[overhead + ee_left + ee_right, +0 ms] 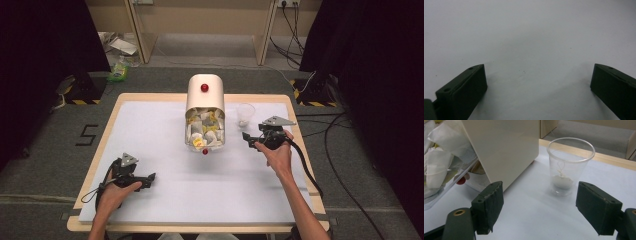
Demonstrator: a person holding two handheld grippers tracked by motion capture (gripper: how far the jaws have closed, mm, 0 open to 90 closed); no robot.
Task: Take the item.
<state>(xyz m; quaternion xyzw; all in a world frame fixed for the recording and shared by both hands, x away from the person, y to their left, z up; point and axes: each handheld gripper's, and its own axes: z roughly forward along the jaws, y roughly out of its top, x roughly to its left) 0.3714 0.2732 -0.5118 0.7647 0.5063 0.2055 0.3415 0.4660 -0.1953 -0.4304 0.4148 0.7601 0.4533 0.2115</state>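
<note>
A cream dispenser box (205,97) with a red knob stands at the middle of the white table (150,130). Its clear front bin (205,131) is full of tea bags (436,160). Right of it stands a clear plastic cup (245,114) with one tea bag (561,180) at its bottom. My right gripper (252,134) is open, held just in front of the cup (570,162); in its own view the right gripper (539,192) holds nothing. My left gripper (148,181) rests near the front left, and in its own view the left gripper (538,75) is open over bare table.
The box's side wall (504,147) rises close to my right gripper's left jaw. The table's wooden rim (614,160) runs behind the cup. Cables (330,150) and black stands lie on the floor at the right and back.
</note>
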